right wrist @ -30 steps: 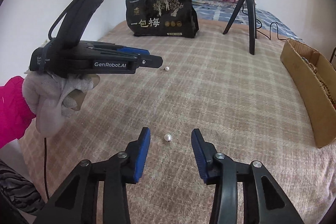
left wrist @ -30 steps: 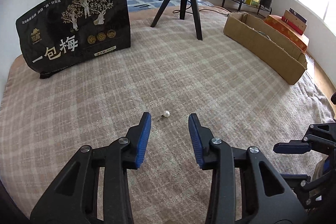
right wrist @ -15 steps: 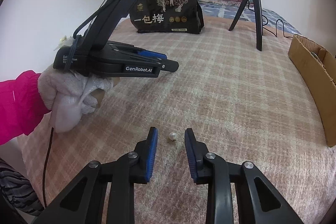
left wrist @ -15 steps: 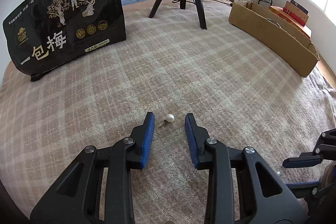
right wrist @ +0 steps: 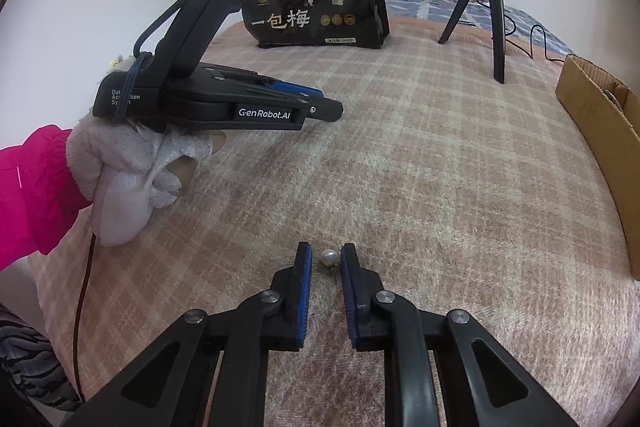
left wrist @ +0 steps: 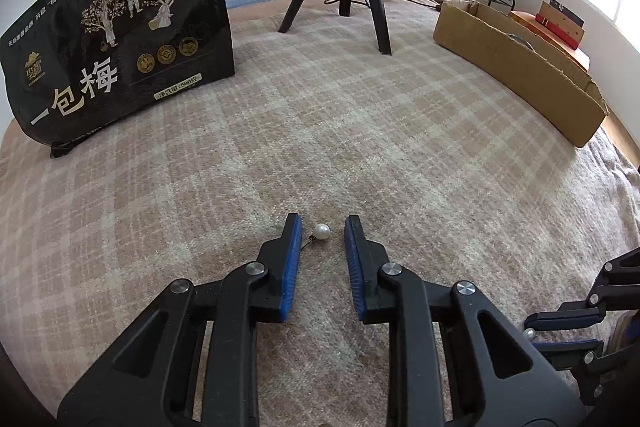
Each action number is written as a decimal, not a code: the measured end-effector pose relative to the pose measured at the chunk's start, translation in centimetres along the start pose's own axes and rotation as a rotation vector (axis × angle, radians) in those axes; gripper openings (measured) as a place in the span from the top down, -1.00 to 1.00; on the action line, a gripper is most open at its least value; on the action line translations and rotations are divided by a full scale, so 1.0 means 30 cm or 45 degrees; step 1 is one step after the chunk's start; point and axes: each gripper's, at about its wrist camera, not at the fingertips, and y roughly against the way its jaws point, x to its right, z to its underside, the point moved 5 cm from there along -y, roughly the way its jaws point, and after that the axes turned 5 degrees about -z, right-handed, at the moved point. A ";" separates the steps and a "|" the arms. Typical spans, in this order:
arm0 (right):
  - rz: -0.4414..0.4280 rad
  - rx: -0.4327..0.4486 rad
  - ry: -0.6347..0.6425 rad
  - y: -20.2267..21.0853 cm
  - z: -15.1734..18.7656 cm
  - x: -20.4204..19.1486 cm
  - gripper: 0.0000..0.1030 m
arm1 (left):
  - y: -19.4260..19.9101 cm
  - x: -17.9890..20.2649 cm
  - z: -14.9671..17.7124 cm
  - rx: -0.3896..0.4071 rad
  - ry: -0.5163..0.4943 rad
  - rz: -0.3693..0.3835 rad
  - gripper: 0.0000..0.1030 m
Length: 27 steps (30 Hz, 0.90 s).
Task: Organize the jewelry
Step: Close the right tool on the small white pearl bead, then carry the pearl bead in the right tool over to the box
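white pearl earring between right jaws

White pearl earring; pink-beige plaid blanket; black bag.

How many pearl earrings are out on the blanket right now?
2. One small white pearl earring lies between the left gripper fingers; the other white pearl earring lies between the right gripper fingers. Neither is clamped yet. More may sit hidden in the brown cardboard box.
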 end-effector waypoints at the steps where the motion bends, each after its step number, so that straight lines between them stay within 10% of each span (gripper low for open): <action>1: 0.005 -0.001 0.001 -0.001 0.000 -0.001 0.78 | -0.002 0.003 -0.001 -0.001 -0.007 0.001 0.66; 27: 0.022 0.109 -0.022 0.147 -0.034 0.010 0.88 | 0.163 0.038 -0.043 0.090 0.031 -0.051 0.86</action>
